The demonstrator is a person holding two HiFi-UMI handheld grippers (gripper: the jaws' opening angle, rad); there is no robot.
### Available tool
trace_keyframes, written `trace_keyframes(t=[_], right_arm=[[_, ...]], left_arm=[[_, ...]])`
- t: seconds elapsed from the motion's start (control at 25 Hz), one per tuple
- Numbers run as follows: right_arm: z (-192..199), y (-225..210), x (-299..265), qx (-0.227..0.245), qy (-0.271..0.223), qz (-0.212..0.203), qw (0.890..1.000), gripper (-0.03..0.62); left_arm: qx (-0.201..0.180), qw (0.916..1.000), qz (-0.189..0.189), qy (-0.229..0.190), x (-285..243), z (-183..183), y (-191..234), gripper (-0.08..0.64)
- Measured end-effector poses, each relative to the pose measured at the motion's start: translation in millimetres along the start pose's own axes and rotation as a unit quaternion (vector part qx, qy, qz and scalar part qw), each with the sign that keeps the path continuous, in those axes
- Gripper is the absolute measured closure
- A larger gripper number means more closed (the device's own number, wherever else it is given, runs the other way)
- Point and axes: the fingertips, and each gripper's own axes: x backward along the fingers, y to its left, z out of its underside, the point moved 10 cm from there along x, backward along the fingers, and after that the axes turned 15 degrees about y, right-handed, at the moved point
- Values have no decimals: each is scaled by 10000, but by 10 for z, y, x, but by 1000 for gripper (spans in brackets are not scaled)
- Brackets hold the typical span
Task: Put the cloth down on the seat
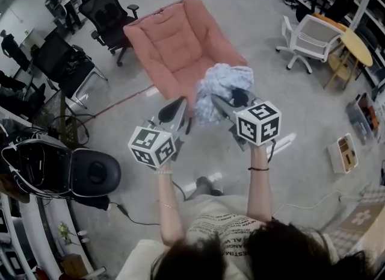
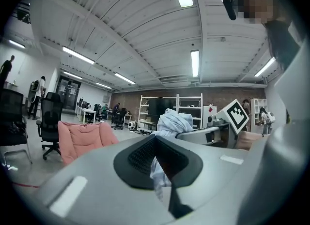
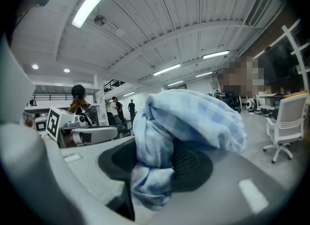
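Observation:
A light blue checked cloth [image 1: 221, 87] is bunched up in the air between my two grippers, in front of the pink padded seat [image 1: 174, 41] on the floor. My left gripper [image 1: 179, 109] is shut on a thin strip of the cloth [image 2: 158, 174], and the rest of the bundle [image 2: 173, 121] rises beyond its jaws. My right gripper [image 1: 225, 102] is shut on the thick part of the cloth [image 3: 160, 142], which spills over its jaws and hides the fingertips. Both grippers are held side by side, tips toward the seat's front edge.
Black office chairs [image 1: 107, 9] stand left of the seat. At the right are a white chair [image 1: 313, 37] and a round yellow table [image 1: 356, 45]. A box [image 1: 343, 152] lies on the floor at right. A black machine with cables [image 1: 72, 173] sits at my left.

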Motion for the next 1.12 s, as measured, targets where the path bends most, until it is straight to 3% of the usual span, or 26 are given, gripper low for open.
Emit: trace_keyframes(t=[0.64,1.12], right_arm=[[-85,-393,-251,-172,100,35,9998,407],[-320,-663,-730,-175,185,208,9995,407]], left_arm=[[34,9997,140,198,-455,-59,215,561],[42,9993,328,150,-855,-170,831,561]])
